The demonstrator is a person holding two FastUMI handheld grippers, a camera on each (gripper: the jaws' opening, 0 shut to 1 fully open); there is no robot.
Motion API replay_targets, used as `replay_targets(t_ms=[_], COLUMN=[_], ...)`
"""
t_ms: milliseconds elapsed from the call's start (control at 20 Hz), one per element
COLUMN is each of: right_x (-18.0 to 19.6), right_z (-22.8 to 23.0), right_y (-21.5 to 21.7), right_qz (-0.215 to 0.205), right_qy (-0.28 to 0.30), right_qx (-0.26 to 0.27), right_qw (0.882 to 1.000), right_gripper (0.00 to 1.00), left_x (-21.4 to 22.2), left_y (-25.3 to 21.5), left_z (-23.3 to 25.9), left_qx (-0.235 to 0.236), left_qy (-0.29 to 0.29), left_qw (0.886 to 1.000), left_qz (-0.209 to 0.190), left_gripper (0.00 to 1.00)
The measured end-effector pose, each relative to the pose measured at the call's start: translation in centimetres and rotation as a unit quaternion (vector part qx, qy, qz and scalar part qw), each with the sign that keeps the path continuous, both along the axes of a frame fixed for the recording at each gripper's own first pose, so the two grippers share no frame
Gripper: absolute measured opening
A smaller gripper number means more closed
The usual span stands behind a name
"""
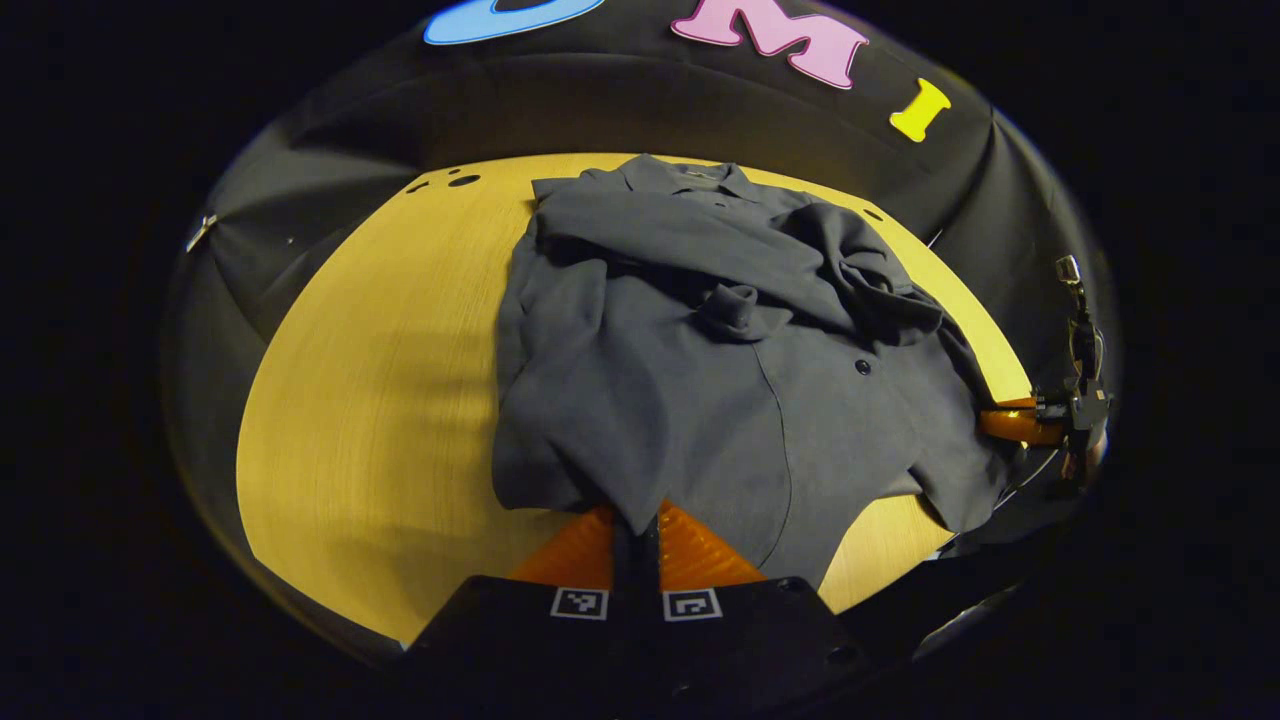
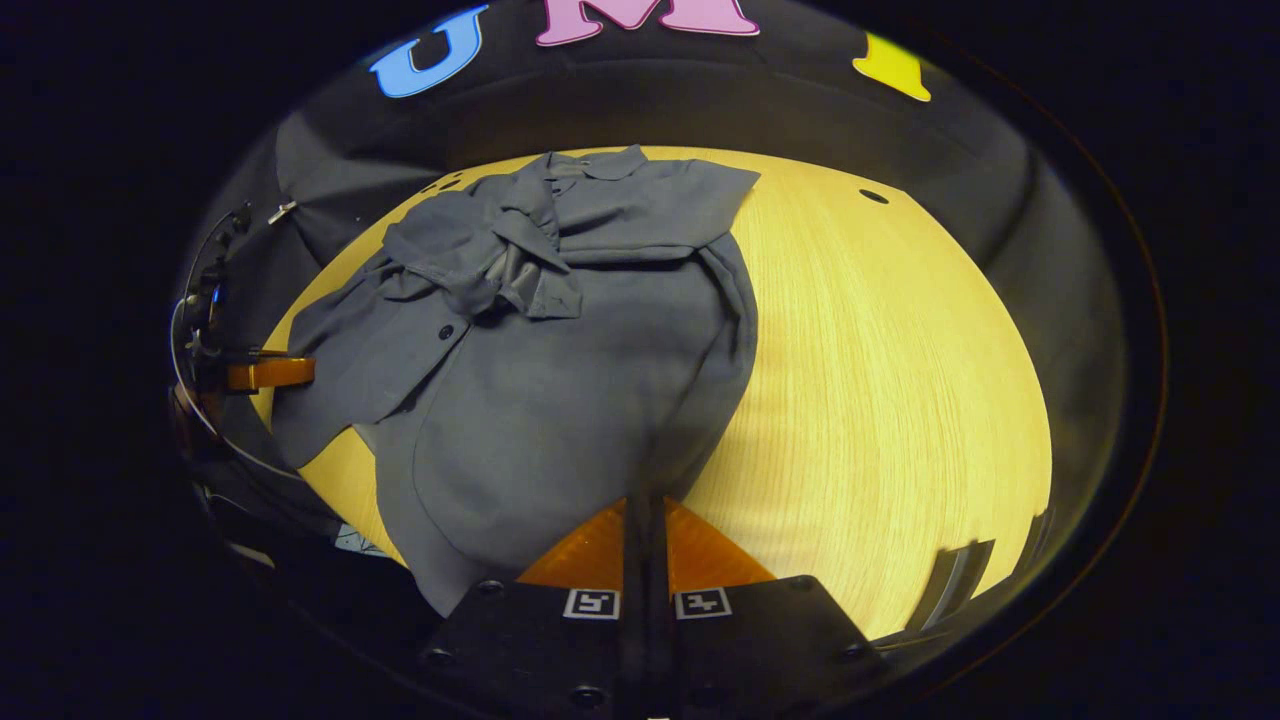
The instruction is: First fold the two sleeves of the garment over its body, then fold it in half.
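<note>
Garment lies on the surface, collar at far edge, hem at near edge. Both sleeves look folded over body, bunched not flat; half-fold left. Left hand-held gripper and right hand-held gripper each clenched on hem, seemingly ready to lift. Cloth betw. fingers hard to see; near hem corner drops off edge.
</note>
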State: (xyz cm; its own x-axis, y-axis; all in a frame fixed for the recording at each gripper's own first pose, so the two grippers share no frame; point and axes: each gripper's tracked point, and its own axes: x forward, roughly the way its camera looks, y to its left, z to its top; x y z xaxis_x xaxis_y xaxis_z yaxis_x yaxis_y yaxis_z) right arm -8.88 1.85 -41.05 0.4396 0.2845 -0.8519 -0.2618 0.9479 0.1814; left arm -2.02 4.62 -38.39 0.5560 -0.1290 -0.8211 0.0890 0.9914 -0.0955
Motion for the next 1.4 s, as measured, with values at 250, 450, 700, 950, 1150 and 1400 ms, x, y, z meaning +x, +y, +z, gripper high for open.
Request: replay_targets(t_ms=[250, 450, 700, 950, 1150, 1400], right_x=[-1.4, 0.4, 5.0, 11.0, 15.8, 21.4], right_z=[2.2, 6.9, 12.0, 17.2, 19.1, 19.1], right_y=[-0.9, -0.9, -0.6, 0.5, 0.8, -0.1], right_qz=[-0.03, -0.06, -0.086, -0.085, -0.115, -0.139], right_qy=[-0.002, -0.05, -0.122, -0.196, -0.223, -0.241], right_qx=[0.043, 0.099, 0.132, 0.14, 0.16, 0.154], right_qw=[0.999, 0.992, 0.98, 0.967, 0.955, 0.948], right_gripper=[0.05, 0.06, 0.05, 0.05, 0.05, 0.05], left_x=[-1.0, -0.6, 3.1, 7.8, 12.2, 18.2], left_y=[-0.5, -0.3, -0.4, -1.4, -1.2, -0.1], left_z=[1.5, 5.1, 10.0, 15.0, 17.2, 18.5], left_qx=[-0.022, -0.058, -0.101, -0.125, -0.128, -0.156], left_qy=[0.013, -0.007, -0.046, -0.094, -0.124, -0.143], left_qw=[1.0, 0.998, 0.993, 0.987, 0.983, 0.975], left_qz=[0.007, 0.018, 0.043, 0.039, 0.036, 0.07], left_gripper=[0.06, 0.06, 0.05, 0.05, 0.05, 0.05])
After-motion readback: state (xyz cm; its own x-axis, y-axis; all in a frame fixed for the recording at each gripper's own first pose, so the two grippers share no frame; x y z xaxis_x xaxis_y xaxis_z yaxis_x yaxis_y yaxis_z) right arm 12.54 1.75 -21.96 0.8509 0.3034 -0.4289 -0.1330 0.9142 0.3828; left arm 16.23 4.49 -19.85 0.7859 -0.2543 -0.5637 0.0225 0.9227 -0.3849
